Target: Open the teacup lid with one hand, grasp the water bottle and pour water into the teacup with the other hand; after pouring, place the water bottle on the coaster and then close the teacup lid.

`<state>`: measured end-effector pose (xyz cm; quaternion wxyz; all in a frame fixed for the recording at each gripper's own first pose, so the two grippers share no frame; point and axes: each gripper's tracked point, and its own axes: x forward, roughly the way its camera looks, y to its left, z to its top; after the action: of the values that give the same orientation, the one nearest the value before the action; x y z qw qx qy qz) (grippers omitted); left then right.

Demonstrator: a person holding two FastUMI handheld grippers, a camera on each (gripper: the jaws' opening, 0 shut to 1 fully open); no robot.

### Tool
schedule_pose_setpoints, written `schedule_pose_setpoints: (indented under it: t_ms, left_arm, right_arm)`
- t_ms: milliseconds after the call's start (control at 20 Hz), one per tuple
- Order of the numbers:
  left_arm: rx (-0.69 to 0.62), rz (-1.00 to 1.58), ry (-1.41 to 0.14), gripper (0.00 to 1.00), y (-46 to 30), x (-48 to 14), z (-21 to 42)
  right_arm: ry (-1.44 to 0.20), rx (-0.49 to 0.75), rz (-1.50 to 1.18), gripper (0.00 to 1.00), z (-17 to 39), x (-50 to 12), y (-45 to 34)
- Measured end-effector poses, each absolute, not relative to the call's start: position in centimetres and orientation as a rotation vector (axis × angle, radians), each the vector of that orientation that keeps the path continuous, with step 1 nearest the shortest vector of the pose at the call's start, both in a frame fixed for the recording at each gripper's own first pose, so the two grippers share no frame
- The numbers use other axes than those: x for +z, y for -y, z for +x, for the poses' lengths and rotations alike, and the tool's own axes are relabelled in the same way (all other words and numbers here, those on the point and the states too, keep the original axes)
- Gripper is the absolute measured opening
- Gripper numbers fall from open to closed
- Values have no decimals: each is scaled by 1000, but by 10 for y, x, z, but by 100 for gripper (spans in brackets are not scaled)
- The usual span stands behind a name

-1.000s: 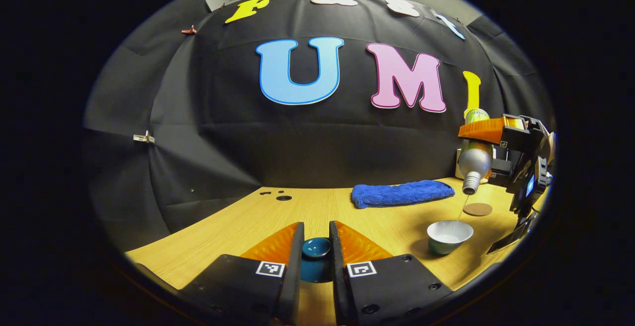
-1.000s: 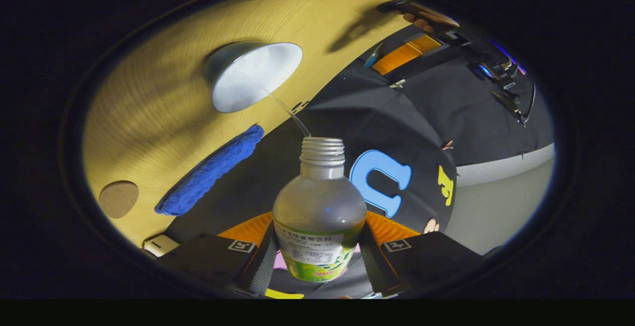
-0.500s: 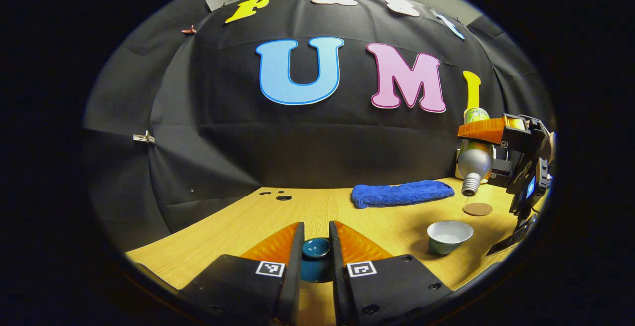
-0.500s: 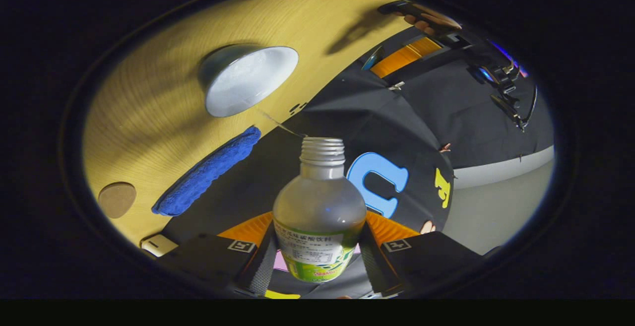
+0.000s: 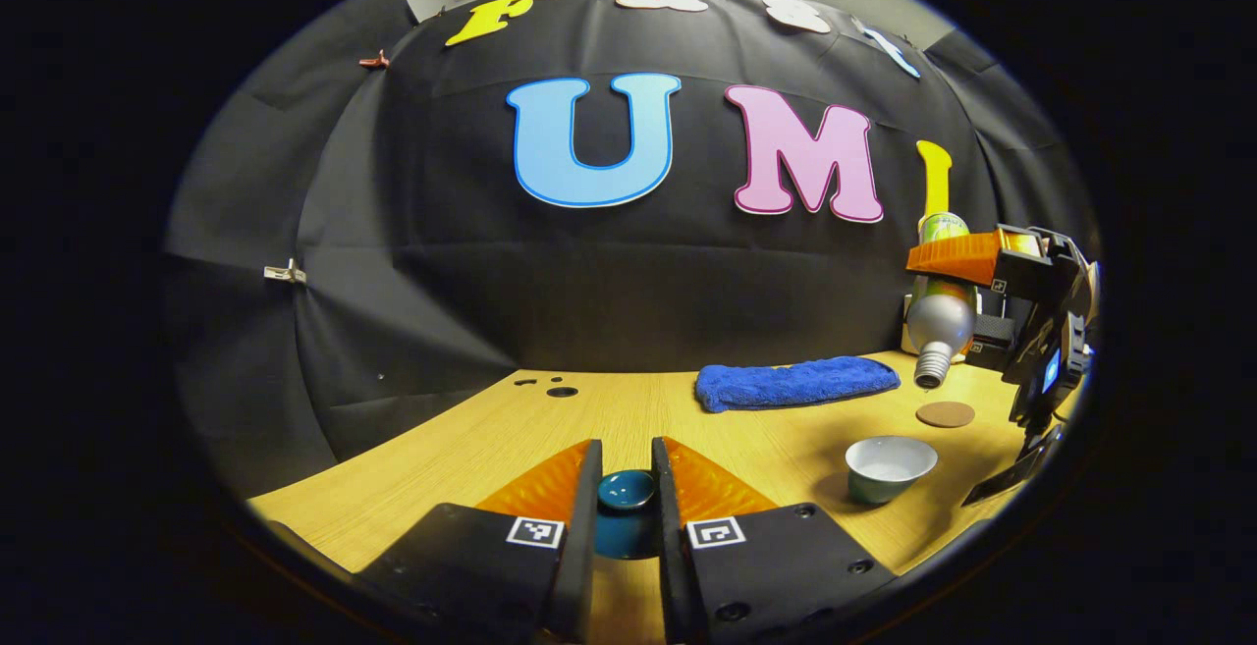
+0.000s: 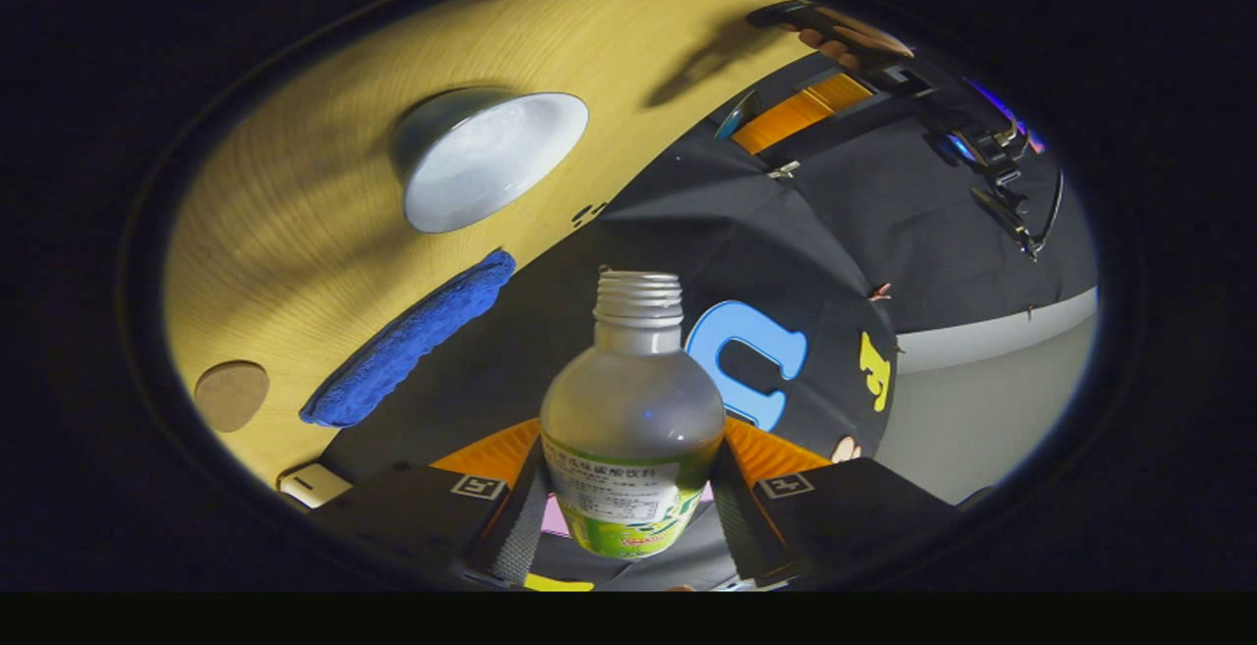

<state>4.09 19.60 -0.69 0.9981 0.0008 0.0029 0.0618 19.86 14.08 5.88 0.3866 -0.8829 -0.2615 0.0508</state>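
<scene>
both grippers' jaws clamped (right gripper [image 6: 628, 488] tipped downward).

Uncapped water bottle [image 6: 633, 429] tipped mouth-down, open white-lined teacup [image 5: 889, 466], teal lid [image 5: 627, 490]

black cloth wall [image 5: 609, 272] behind a light wooden table [image 5: 628, 414], grey wall [image 6: 962, 409] beyond.

Dim booth, light from overhead. Table [image 5: 628, 409] evenly bright; soft shadow left of the teacup [image 5: 889, 466]. Strong fisheye bending toward edges. Right gripper view darker, streaky shadows across wood beside the teacup [image 6: 486, 159]. Focus sharp, no motion blur.
</scene>
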Motion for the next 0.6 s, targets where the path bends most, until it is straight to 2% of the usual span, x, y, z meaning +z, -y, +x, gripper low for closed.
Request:
schedule_pose_setpoints:
  t_ms: [100,350,400,500,600]
  left_arm:
    - [123,2,-6,31,-196,-7,41]
    - [123,2,-6,34,-196,-7,41]
    - [123,2,-6,34,-196,-7,41]
    - [115,1,-6,31,-195,-7,41]
    - [109,2,-5,34,-195,-6,39]
  right_arm:
    - [668,126,-2252,77,198,59,-141]
    - [646,122,-2229,78,198,60,-138]
    - [643,135,-2210,75,197,59,-139]
    - [608,152,-2125,77,192,59,-132]
    - [546,157,-2037,78,189,57,-123]
